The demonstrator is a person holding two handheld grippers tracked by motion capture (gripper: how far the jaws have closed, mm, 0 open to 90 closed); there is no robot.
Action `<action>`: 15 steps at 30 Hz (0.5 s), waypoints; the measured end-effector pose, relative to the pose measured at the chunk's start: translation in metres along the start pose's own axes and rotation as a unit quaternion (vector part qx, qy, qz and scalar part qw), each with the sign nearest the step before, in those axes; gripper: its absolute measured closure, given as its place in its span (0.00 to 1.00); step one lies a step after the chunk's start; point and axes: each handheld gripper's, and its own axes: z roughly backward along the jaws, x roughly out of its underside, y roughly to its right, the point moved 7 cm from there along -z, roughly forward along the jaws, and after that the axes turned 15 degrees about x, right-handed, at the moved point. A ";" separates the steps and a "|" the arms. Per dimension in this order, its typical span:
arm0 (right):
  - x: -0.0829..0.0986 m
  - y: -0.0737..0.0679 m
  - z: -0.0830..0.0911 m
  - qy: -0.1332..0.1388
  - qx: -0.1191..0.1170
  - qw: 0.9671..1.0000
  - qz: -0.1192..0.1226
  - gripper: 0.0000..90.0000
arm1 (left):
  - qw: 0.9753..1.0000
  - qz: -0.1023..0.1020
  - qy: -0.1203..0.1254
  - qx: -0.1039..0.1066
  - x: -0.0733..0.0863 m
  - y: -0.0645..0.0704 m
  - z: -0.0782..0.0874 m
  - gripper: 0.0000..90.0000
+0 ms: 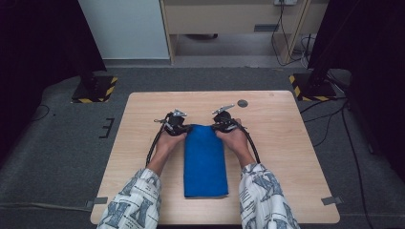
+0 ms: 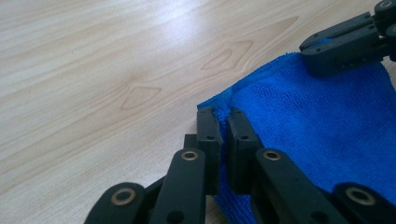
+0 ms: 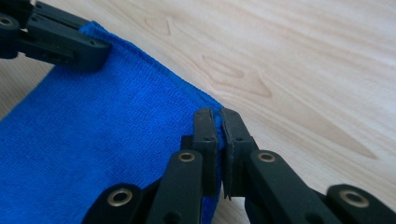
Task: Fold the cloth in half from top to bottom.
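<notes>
While both far corners are pinched, the step in hand is judged to be another fold of the cloth toward the person.

Table point(image 1: 286, 143): wooden top; the cloth is laid flat on it near the middle, long side running away from the person.

Cloth point(image 1: 205, 162): blue, already folded to a narrow strip; its far edge is held at both corners, its near edge lies loose toward the person's side.

Left gripper point(image 2: 223, 123): jaws closed almost fully on the cloth's far left corner; a thin ridge of blue is seen squeezed between them.

Right gripper point(image 3: 219, 122): jaws closed tight on the far right corner, cloth edge caught between.

How to do it well: both corners should be lifted together and level, kept apart so the far edge is held taut, then carried over toward the near edge and lined up before release. Uneven lift is judged likely to skew the fold.

High view: full cloth length, the near edge and both hands point(image 1: 167, 140) are shown; the bite of the jaws is too small to tell there.

Gripper views: the bite at each corner is shown close, and the other gripper is seen across the far edge; the near edge is left out.
</notes>
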 end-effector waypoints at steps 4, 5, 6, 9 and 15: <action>-0.003 0.004 0.008 0.010 -0.001 1.000 -0.006 0.96 | 1.000 -0.004 0.003 0.001 -0.003 0.003 0.002 0.95; -0.004 0.005 0.010 0.010 -0.001 1.000 -0.008 0.96 | 1.000 -0.004 0.004 0.000 -0.004 0.003 0.002 0.95; -0.005 0.006 0.012 0.012 0.001 1.000 -0.009 0.96 | 1.000 -0.003 0.006 0.001 -0.005 0.004 0.003 0.95; -0.008 0.008 0.017 0.016 0.000 1.000 -0.014 0.96 | 1.000 -0.004 0.012 0.002 -0.009 0.006 0.006 0.95; -0.020 0.014 0.027 0.029 0.003 0.999 -0.017 0.96 | 1.000 -0.010 0.022 -0.003 -0.022 0.008 0.012 0.96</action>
